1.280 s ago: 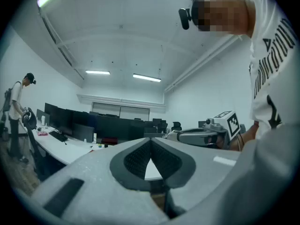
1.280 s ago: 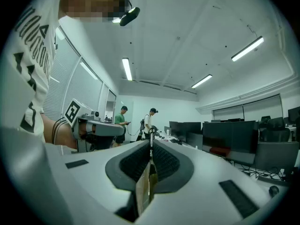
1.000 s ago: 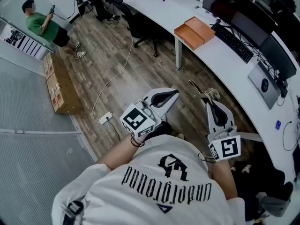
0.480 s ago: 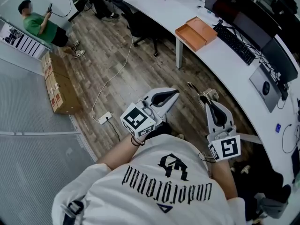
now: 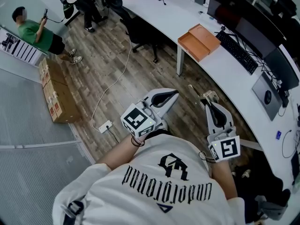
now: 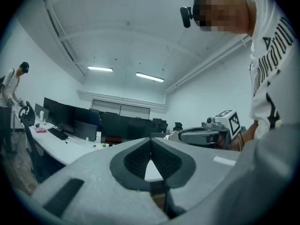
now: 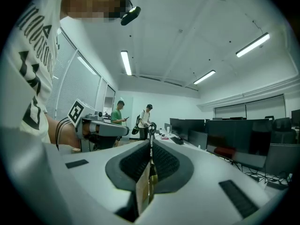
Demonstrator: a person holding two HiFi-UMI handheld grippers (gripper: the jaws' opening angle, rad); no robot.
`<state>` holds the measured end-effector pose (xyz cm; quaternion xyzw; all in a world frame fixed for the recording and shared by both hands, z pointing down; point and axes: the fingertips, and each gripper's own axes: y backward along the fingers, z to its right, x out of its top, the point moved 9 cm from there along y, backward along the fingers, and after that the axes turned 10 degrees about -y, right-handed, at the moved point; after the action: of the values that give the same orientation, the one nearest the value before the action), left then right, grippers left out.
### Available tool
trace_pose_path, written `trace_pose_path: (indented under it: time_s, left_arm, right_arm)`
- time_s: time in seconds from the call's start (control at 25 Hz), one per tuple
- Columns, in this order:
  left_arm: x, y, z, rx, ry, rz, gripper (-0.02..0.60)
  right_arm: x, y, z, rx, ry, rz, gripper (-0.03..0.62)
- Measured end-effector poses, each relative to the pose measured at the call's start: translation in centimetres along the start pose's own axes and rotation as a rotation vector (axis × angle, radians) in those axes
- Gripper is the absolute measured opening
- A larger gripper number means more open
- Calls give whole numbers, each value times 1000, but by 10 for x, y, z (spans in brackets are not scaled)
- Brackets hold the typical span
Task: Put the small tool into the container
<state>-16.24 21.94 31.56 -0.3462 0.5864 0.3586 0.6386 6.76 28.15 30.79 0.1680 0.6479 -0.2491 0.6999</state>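
Head view: left gripper (image 5: 174,93) and right gripper (image 5: 206,99) held over wood floor (image 5: 117,69), beside white desk (image 5: 220,64).
Left gripper view: jaws pressed together, nothing between them.
Right gripper view: jaws clamped on small tool (image 7: 152,127), its ringed end protruding past the tips.
Container: orange container (image 5: 199,35) on the desk, well apart from the tool.

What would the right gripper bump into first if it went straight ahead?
Nothing close, it seems. The right gripper, jaws shut on the small tool, points across open room toward a standing person with a backpack beside the white desk; depth is unclear.
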Motion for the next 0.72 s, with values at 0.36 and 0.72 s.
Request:
trace_pose_path:
  time_s: [0.36, 0.72]
  left_arm:
    - [9, 5, -76, -55, -34, 7, 15]
    - [-1, -8, -108, -51, -21, -2, 15]
  right_arm:
    - [16, -66, -3, -54, 14, 25, 28]
    - [15, -98, 16, -60, 2, 16, 28]
